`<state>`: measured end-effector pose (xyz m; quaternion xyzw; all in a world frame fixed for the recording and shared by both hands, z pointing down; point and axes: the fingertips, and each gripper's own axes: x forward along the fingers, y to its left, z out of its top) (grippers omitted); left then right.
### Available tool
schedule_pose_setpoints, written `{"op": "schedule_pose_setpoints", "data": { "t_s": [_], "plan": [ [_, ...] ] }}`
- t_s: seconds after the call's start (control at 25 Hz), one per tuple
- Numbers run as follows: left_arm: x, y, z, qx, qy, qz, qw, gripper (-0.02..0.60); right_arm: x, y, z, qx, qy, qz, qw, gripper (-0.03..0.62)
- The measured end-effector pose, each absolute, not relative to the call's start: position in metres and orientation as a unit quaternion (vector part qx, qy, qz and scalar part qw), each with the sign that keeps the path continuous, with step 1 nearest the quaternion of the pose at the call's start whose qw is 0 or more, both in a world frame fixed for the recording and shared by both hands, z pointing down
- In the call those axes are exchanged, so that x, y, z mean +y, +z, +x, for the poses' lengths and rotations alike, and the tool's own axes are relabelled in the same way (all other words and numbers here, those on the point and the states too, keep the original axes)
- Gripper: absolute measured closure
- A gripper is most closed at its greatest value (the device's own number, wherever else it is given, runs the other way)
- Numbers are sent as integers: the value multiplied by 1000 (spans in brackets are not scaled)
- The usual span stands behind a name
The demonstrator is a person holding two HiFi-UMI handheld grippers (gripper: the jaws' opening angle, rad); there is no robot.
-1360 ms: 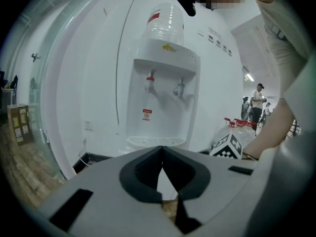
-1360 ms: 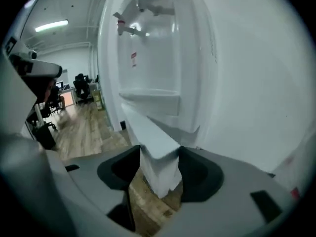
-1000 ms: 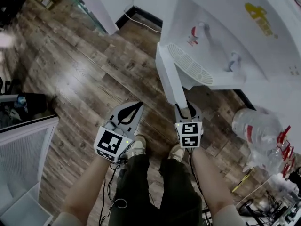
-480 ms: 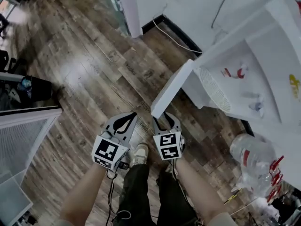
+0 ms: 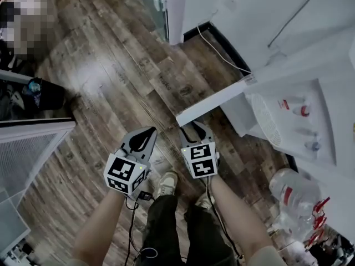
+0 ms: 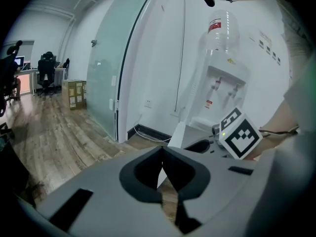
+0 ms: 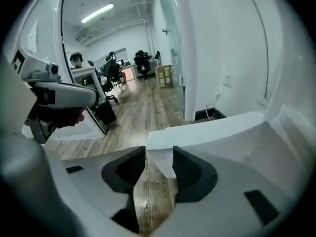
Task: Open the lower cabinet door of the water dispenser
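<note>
Right gripper (image 5: 194,129) clamps the open cabinet door (image 5: 216,100) edge at 12 o'clock, jaws just tightening; left gripper (image 5: 146,134), at its 9 o'clock, is clenched empty.

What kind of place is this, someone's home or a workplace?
Most likely an office. Office chairs are grouped at the far end of the room, a frosted glass partition divides the space, and a bottled water dispenser stands nearby.
</note>
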<state>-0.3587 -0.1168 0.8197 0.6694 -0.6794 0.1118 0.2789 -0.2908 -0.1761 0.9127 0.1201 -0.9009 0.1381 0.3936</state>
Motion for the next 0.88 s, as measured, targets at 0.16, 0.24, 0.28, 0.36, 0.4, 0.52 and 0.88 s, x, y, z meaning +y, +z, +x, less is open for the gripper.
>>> {"op": "schedule_pose_setpoints", "data": {
  "t_s": [0.16, 0.24, 0.28, 0.36, 0.4, 0.52, 0.88],
  "plan": [
    [-122, 800, -357, -673, 118, 675, 278, 575, -187, 886, -277, -903, 148, 154, 372, 500],
    [-125, 786, -352, -666, 128, 682, 272, 575, -193, 869, -265, -903, 150, 168, 366, 516],
    [-126, 778, -349, -664, 131, 685, 270, 575, -196, 861, -258, -902, 153, 175, 365, 518],
    [-128, 760, -347, -663, 132, 687, 265, 575, -203, 843, -242, -899, 161, 189, 361, 533],
    [-130, 751, -347, -664, 132, 687, 263, 575, -208, 833, -234, -898, 163, 197, 358, 537],
    [-137, 723, -339, -663, 131, 691, 258, 575, -222, 803, -203, -894, 165, 228, 348, 549],
    [-140, 623, -284, -626, 149, 732, 225, 575, -241, 673, -95, -879, 200, 336, 275, 587]
  ]
}}
